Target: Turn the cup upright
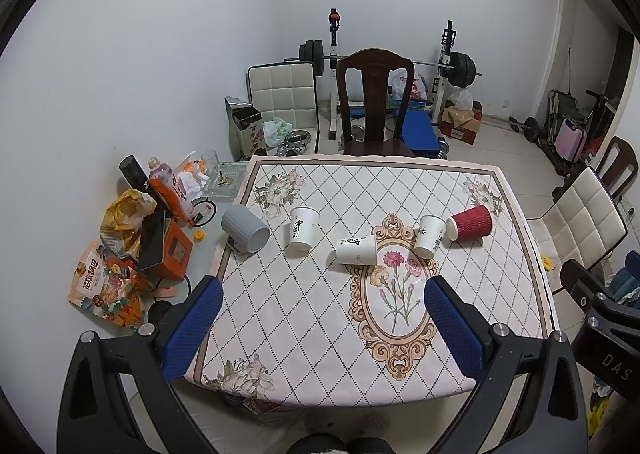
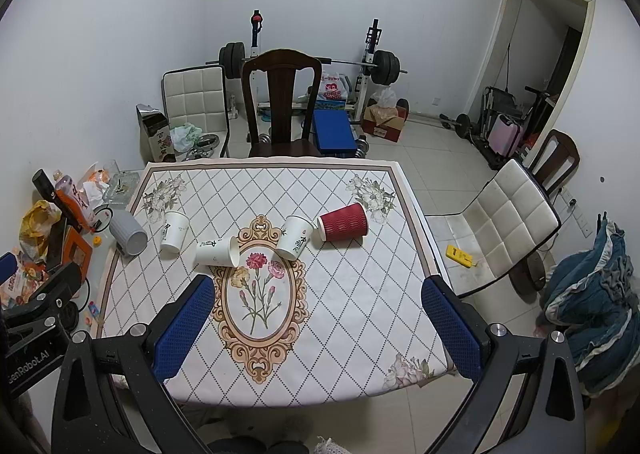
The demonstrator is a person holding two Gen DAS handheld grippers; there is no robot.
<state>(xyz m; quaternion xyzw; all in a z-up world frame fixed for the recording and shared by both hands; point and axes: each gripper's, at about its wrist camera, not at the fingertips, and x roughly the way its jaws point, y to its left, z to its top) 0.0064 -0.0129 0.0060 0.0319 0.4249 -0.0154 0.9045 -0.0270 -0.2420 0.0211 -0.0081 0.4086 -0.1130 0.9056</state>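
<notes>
Several cups sit in a row across the table's far half. A grey ribbed cup [image 1: 245, 229] [image 2: 128, 232] lies on its side at the left edge. A white paper cup [image 1: 303, 228] [image 2: 175, 231] stands mouth down. Another white cup [image 1: 356, 250] [image 2: 216, 252] lies on its side. A third white cup [image 1: 429, 236] [image 2: 294, 236] stands tilted, mouth down. A red ribbed cup [image 1: 470, 223] [image 2: 343, 228] lies on its side at the right. My left gripper [image 1: 324, 286] and right gripper [image 2: 318, 286] are both open and empty, above the table's near edge.
A floral quilted cloth covers the table [image 1: 304, 334] [image 2: 360, 314]. Snack bags, a box and bottles [image 1: 152, 222] crowd the table's left strip. A dark wooden chair [image 1: 374, 102] stands behind the table, a white chair [image 2: 504, 222] to the right. Gym gear lines the back wall.
</notes>
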